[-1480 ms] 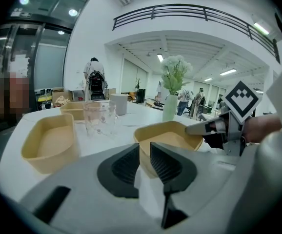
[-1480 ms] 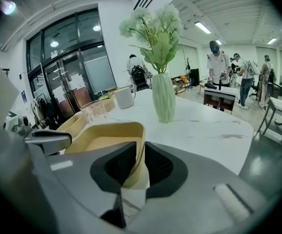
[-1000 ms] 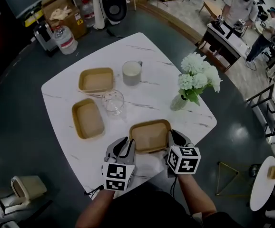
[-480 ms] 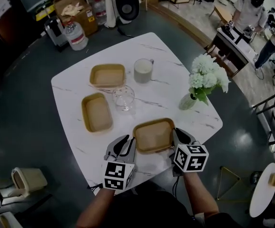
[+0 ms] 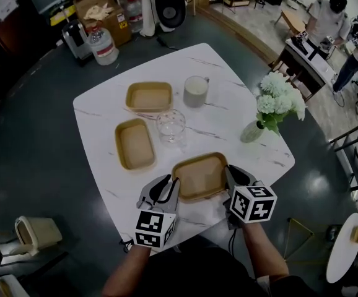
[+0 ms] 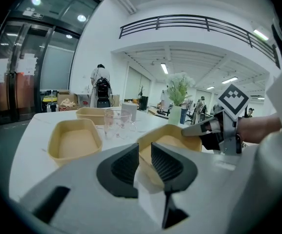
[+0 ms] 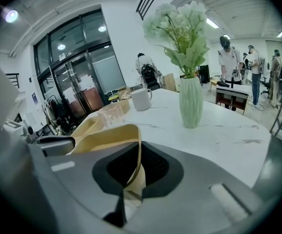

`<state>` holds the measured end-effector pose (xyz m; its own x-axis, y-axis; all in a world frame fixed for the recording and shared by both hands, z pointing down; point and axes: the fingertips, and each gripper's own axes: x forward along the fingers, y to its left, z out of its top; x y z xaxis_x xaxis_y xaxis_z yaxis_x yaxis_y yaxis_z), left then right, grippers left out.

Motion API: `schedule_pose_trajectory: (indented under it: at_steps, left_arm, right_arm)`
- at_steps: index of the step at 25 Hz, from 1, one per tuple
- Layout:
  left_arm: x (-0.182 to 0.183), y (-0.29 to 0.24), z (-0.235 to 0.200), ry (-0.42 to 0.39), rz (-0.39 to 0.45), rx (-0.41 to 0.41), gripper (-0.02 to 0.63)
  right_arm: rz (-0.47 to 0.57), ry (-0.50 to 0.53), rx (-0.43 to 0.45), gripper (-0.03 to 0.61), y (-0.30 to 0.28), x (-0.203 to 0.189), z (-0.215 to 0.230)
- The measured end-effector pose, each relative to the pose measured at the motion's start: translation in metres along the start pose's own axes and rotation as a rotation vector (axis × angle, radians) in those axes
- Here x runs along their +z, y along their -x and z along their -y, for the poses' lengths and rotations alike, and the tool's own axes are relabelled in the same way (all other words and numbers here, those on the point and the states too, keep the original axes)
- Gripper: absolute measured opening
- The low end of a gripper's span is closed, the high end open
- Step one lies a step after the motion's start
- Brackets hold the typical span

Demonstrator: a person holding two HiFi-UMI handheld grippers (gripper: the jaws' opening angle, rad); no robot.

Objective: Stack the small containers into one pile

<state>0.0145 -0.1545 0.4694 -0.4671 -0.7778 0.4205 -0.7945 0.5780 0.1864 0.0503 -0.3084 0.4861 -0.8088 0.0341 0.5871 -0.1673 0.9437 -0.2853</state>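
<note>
Both grippers hold one tan container (image 5: 199,176) by opposite rims, near the table's front edge. My left gripper (image 5: 170,190) is shut on its left rim, which runs between the pads (image 6: 126,164) in the left gripper view. My right gripper (image 5: 233,179) is shut on the right rim, and the thin wall (image 7: 133,155) is pinched between its jaws. Two more tan containers sit empty on the table, one (image 5: 135,143) at the left, one (image 5: 149,96) further back. They appear in the left gripper view too, the near container (image 6: 75,139) and the far container (image 6: 90,114).
A clear glass (image 5: 171,126) stands between the held container and the other two. Behind it is a grey mug (image 5: 196,91), and a green vase of white flowers (image 5: 253,130) stands at the right. The white marble table (image 5: 101,113) has dark floor all round it.
Both grippers have carried the held container a little to the left, closer to the glass and the other containers. Their grip on the rims is the same.
</note>
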Motion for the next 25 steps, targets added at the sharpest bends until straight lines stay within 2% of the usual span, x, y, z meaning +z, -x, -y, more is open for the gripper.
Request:
schedule_pose_trajectory:
  at_steps: [5, 11, 25]
  left_arm:
    - [0.008, 0.021, -0.028, 0.044, 0.043, 0.033, 0.075]
    - [0.014, 0.045, -0.055, 0.059, 0.084, 0.067, 0.075]
    - [0.028, 0.102, -0.137, 0.056, 0.111, 0.056, 0.075]
  right_arm:
    - [-0.015, 0.057, 0.046, 0.013, -0.009, 0.009, -0.032]
    - [-0.018, 0.095, 0.091, 0.014, -0.019, 0.016, -0.067]
    - [-0.016, 0.089, 0.119, 0.014, -0.048, 0.027, -0.165]
